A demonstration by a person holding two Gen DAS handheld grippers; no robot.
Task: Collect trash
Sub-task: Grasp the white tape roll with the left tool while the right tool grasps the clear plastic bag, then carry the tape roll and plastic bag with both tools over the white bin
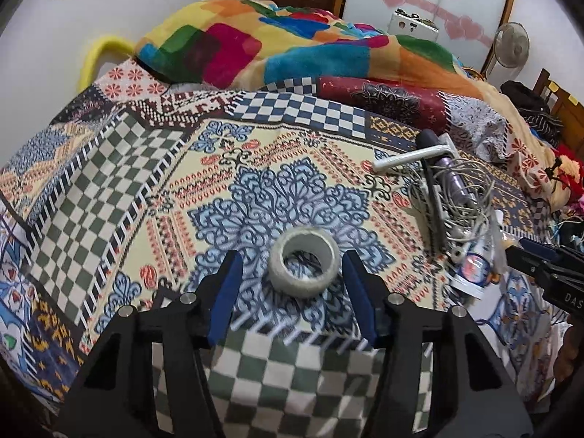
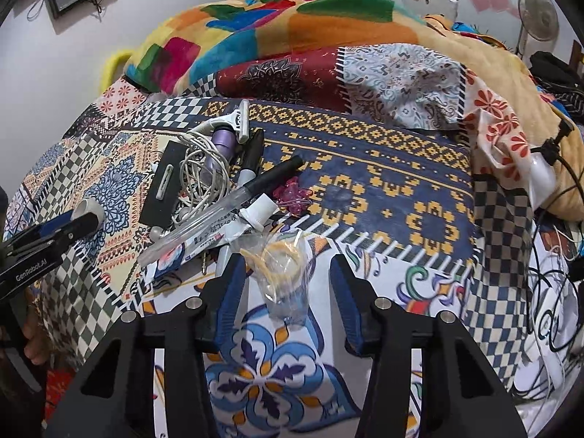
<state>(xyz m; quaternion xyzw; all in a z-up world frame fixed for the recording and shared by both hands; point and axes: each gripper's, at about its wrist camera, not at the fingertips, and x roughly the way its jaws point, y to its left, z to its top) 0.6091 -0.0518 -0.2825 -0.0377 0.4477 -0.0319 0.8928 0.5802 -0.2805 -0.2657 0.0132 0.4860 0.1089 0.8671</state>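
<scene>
Left wrist view: left gripper (image 1: 292, 273) is spread wide around the tape roll (image 1: 304, 260) on the bed (image 1: 109, 189), apparently lined up to grasp; right gripper (image 2: 288, 277), also open, brackets a clear plastic bag (image 2: 283, 273).

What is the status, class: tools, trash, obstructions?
Left tool open around tape roll. Right tool open around clear plastic bag. Clutter pile beyond.
</scene>
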